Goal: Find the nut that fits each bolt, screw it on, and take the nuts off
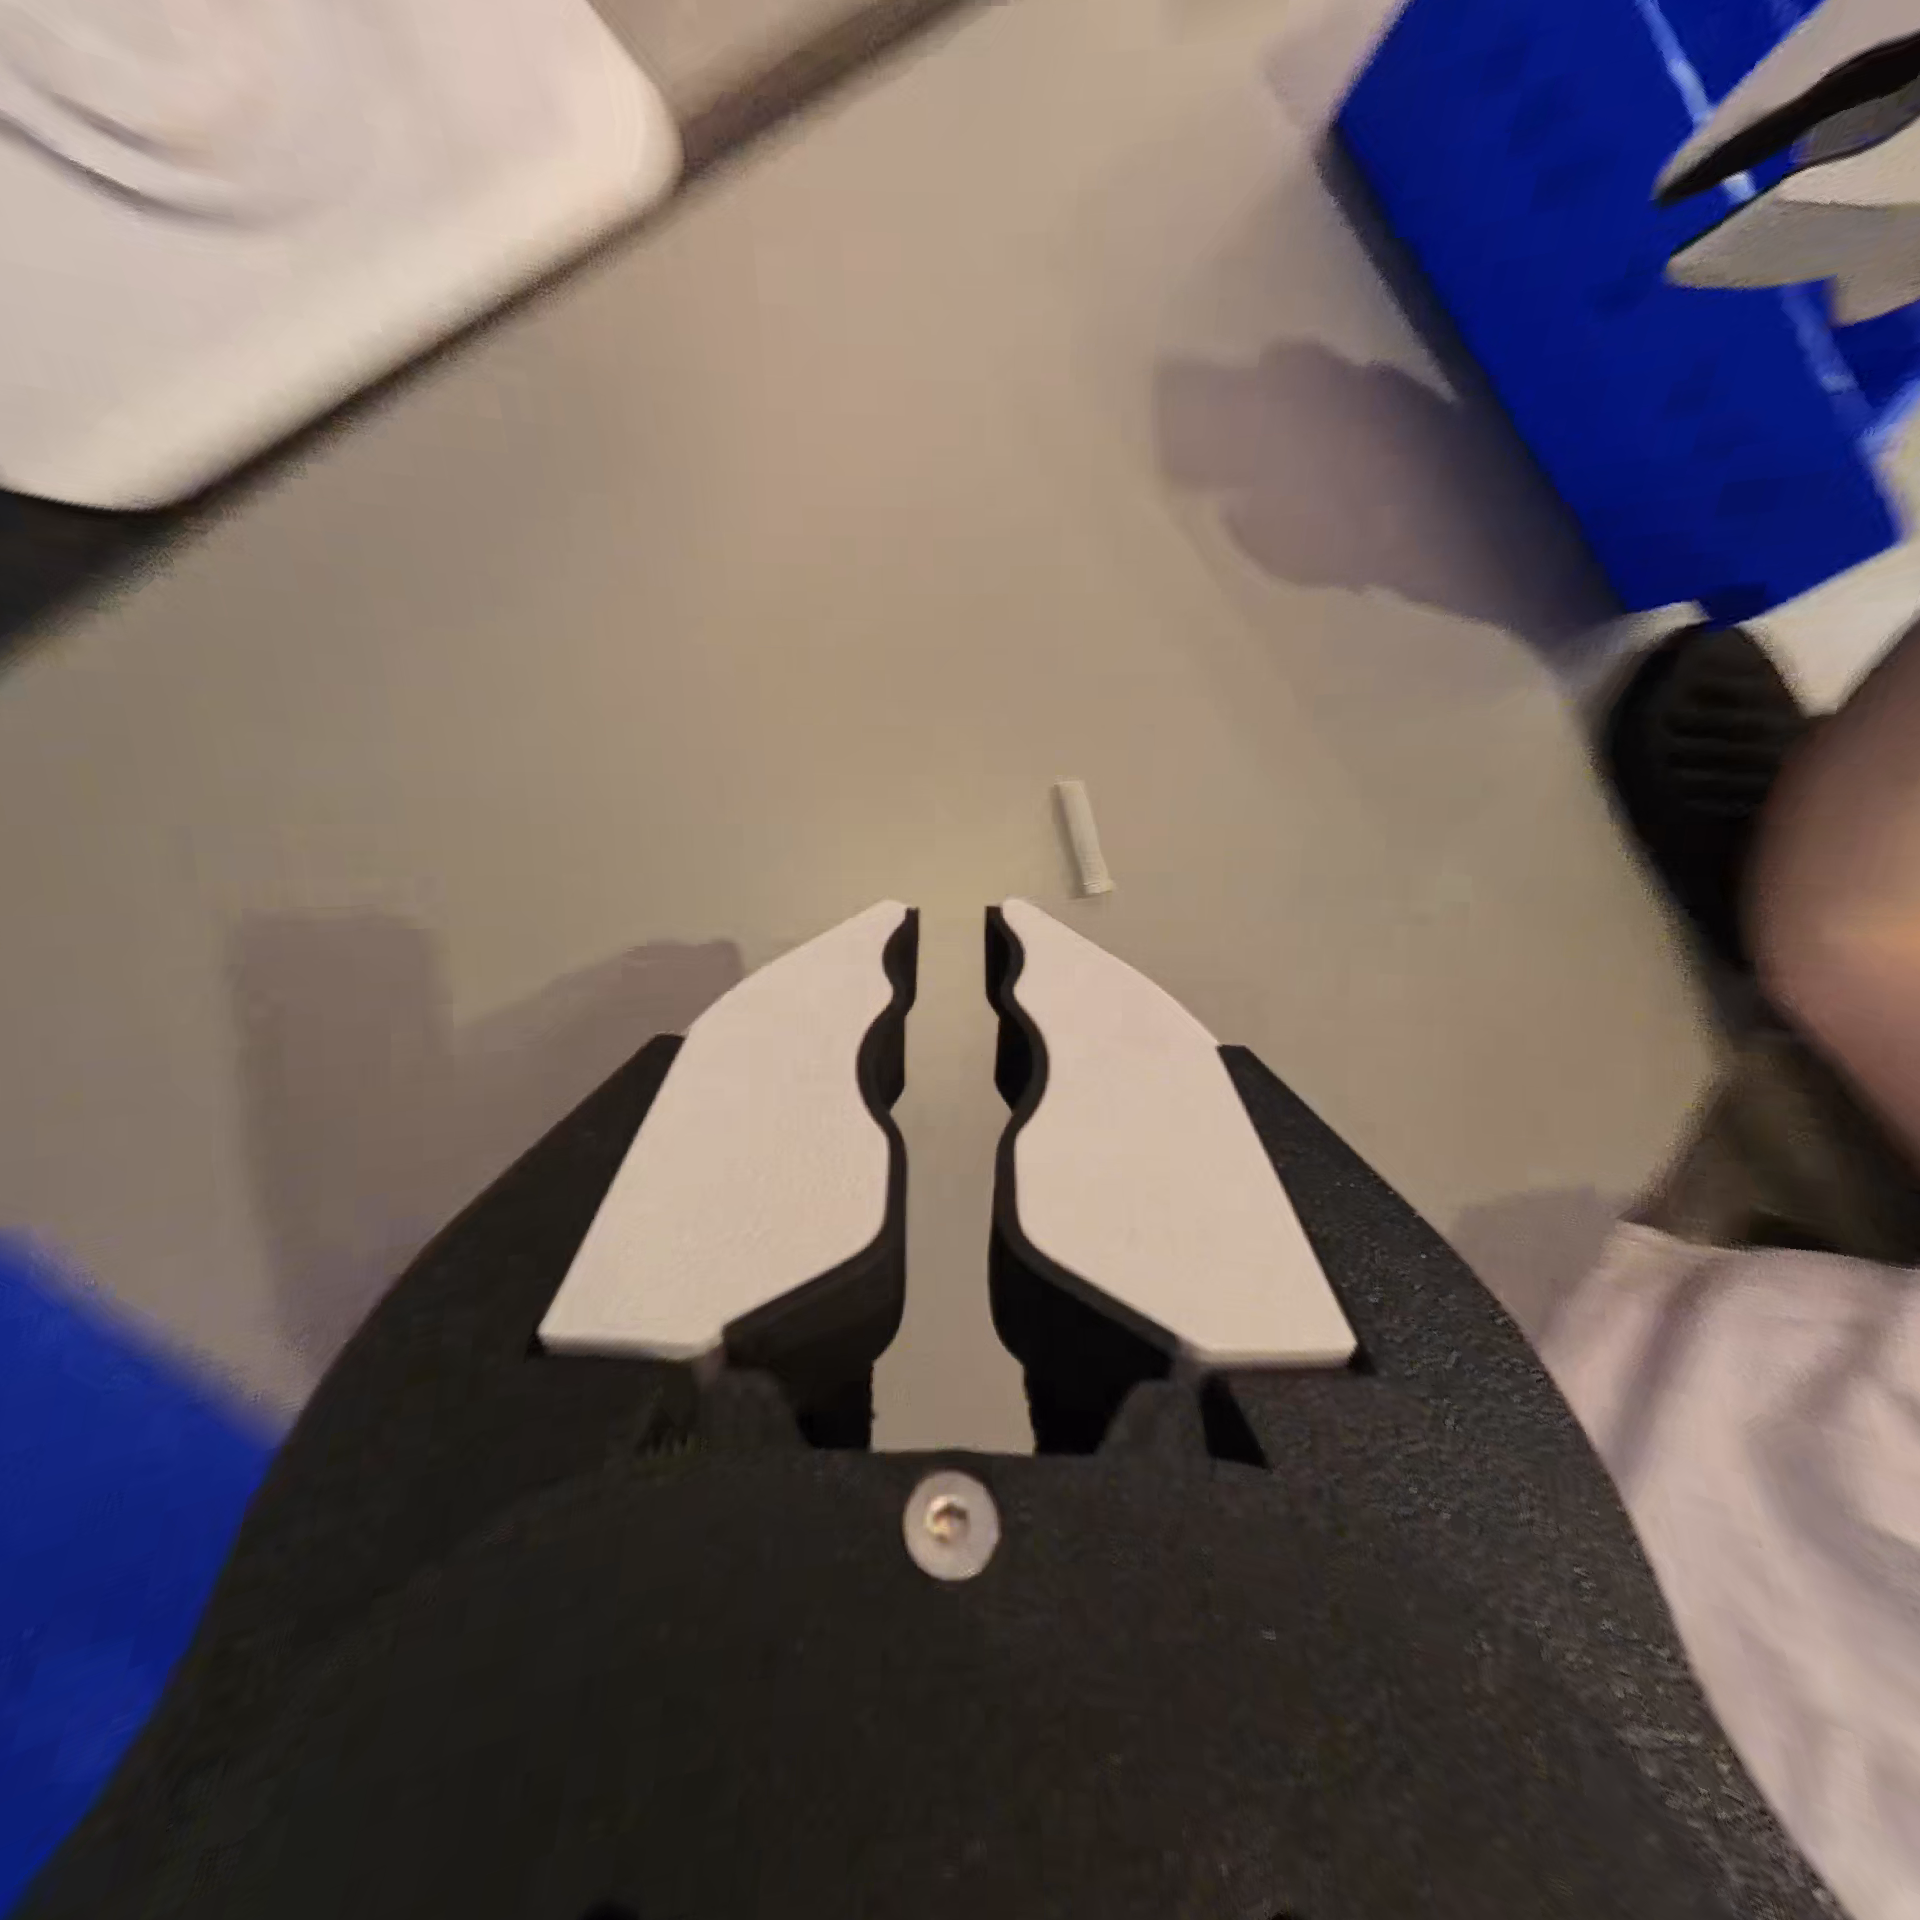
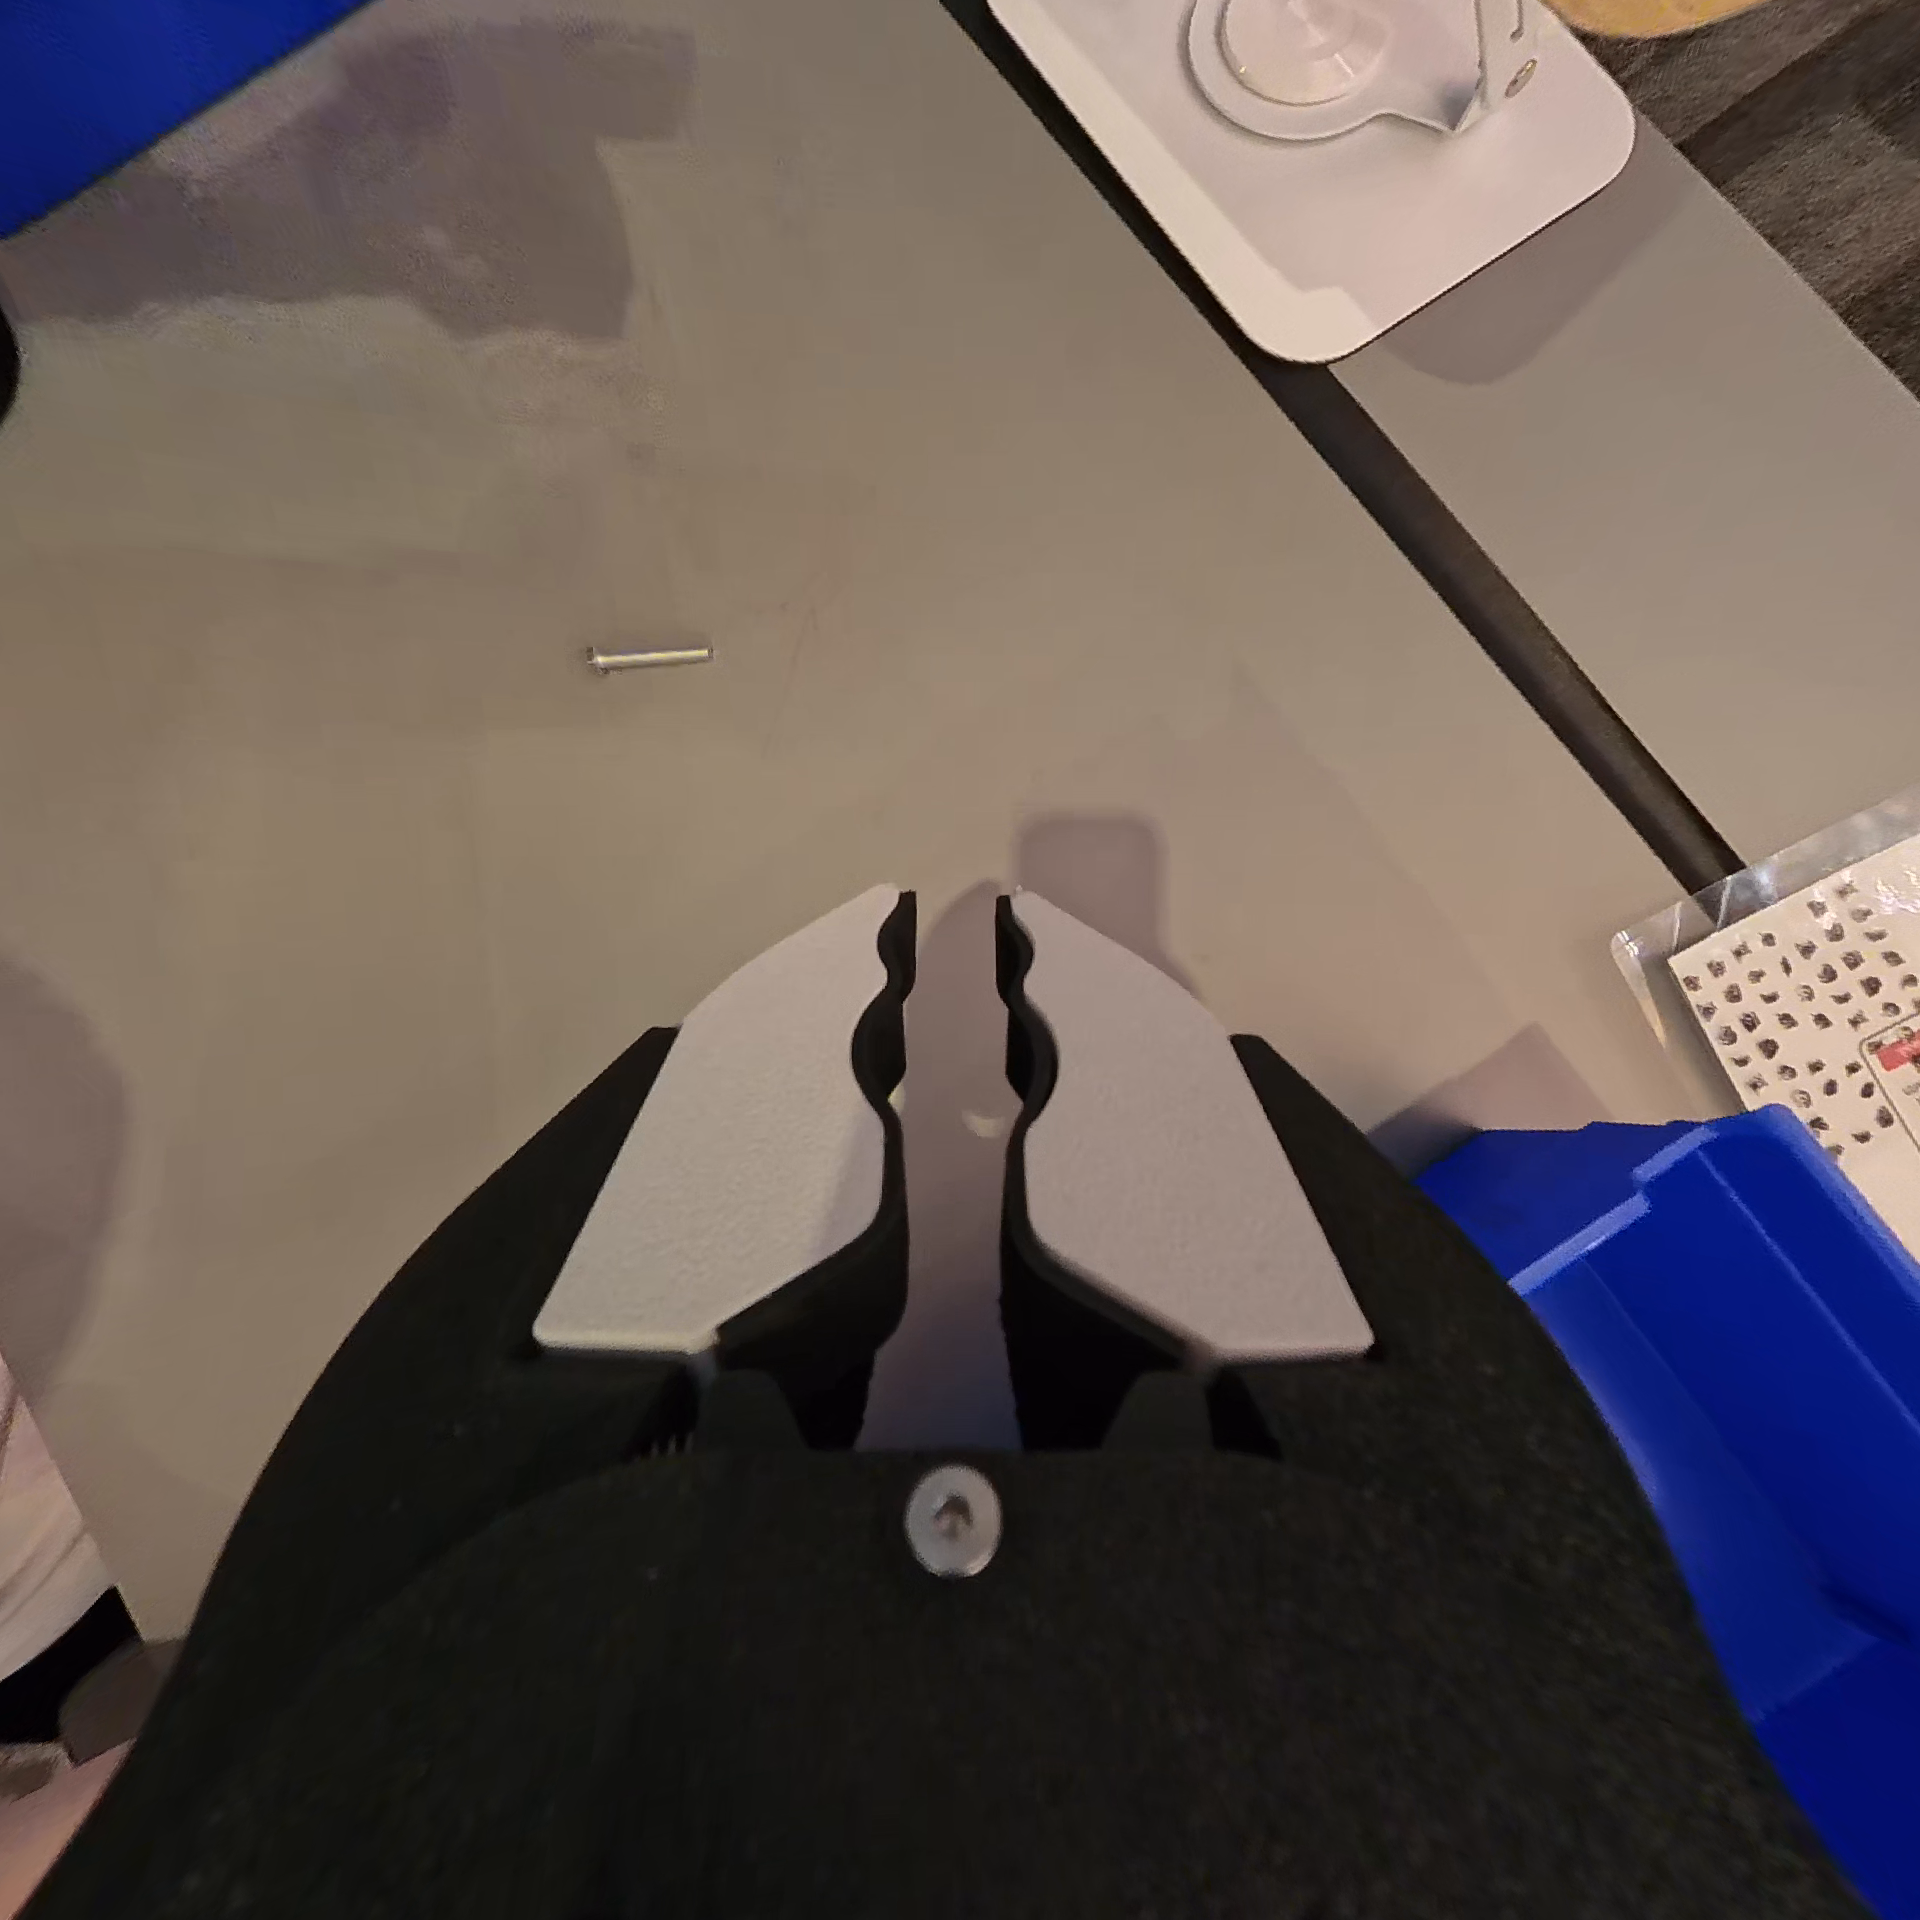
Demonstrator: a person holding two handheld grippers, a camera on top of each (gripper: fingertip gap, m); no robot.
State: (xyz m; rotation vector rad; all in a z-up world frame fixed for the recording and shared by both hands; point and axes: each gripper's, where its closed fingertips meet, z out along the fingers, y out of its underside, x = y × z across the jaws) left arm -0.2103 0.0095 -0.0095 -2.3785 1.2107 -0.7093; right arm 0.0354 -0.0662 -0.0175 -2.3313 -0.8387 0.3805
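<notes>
A small silver bolt lies on the grey table just beyond and right of my left gripper. That gripper hangs over the table with its jaws a narrow gap apart and nothing between them. The bolt also shows in the right wrist view, far left of my right gripper. The right gripper's jaws stand close together on a small pale nut in their round notch; most of the nut is hidden. The right gripper also shows in the left wrist view, over a blue bin.
A blue bin stands at the far right of the left wrist view, and it also shows in the right wrist view. A white tray sits near the table's dark edge. A clear bag of small parts lies beside the bin. A person's hand is at the right. Across from one pair of fingers to the other is roughly 25 cm.
</notes>
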